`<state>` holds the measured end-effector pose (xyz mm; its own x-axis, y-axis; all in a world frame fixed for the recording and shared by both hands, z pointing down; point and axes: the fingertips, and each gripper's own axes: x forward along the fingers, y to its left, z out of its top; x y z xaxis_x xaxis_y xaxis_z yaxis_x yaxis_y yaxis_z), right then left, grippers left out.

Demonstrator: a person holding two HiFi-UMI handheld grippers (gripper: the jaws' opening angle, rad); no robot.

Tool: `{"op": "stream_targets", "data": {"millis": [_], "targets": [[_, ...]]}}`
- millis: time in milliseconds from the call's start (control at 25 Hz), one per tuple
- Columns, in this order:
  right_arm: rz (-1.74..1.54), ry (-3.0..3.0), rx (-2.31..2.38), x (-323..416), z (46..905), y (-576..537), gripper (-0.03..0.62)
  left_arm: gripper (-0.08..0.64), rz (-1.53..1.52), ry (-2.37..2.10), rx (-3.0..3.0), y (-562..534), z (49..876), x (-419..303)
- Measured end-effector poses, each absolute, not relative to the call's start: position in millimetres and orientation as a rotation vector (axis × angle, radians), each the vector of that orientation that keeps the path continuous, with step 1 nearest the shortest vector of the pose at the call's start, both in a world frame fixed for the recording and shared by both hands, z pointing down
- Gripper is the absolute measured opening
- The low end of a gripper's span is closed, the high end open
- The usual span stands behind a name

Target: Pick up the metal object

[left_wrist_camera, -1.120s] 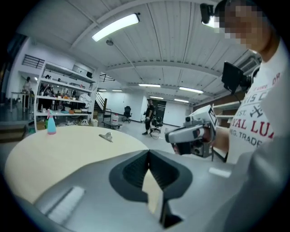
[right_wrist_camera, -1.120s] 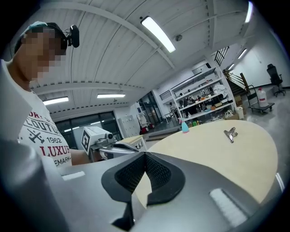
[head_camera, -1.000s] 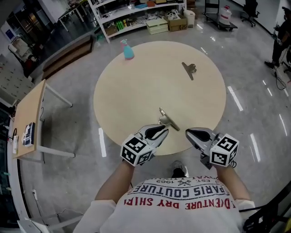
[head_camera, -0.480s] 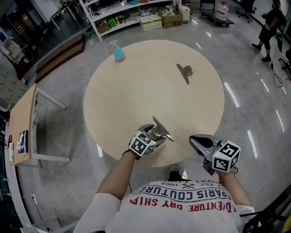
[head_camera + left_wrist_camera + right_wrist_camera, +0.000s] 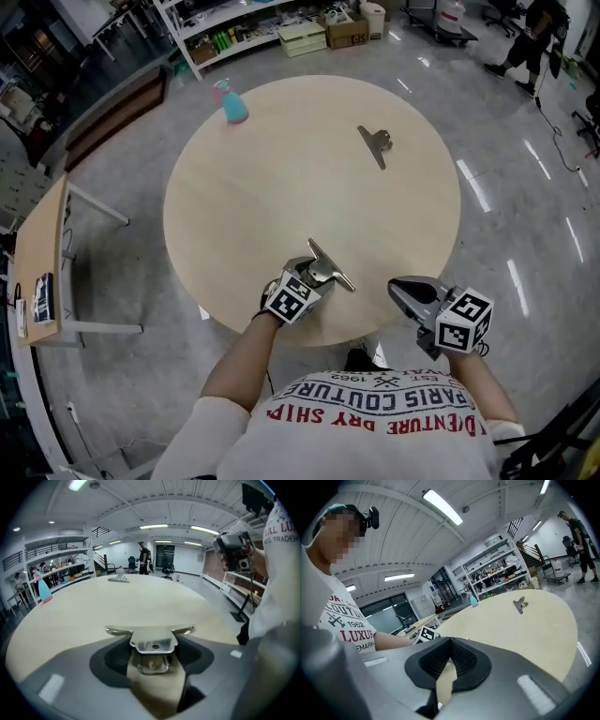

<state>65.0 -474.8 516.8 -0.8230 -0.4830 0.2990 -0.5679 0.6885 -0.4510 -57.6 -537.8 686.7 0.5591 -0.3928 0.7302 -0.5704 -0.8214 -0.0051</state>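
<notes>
Left tool [image 5: 309, 277] is down on the near edge of the round desk [image 5: 272, 178]. Its jaws are closing, and the handle of the metal clip [image 5: 330, 268] sits between them. The pads are just beside the handle, and I see no firm press on it yet. The clip rests on the desk with its flat wings spread just ahead of the jaw tips.

Right tool [image 5: 399, 287] hangs off the desk's near rim. Its jaws are together at the tips and hold nothing.

A second metal clip [image 5: 375, 144] lies far across the desk. A blue spray bottle [image 5: 231, 101] stands at the far left edge.
</notes>
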Motion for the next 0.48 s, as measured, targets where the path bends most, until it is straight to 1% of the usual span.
{"op": "stream_targets", "data": {"millis": [240,360,480], "targets": [[0.768,-2.739,0.864,56.4,512.0,-472.4,0.0,0.282,1.059,-0.86,2.58,-537.0,675.5,-62.6],[0.721,-2.752,0.858,50.2,499.9,-465.3,-0.001,0.282,0.988,-0.893,2.622,-526.0,639.7,-64.9],[0.669,-2.775,0.857,43.4,485.8,-456.5,0.0,0.282,0.871,-0.932,2.673,-507.1,586.6,-68.8]]}}
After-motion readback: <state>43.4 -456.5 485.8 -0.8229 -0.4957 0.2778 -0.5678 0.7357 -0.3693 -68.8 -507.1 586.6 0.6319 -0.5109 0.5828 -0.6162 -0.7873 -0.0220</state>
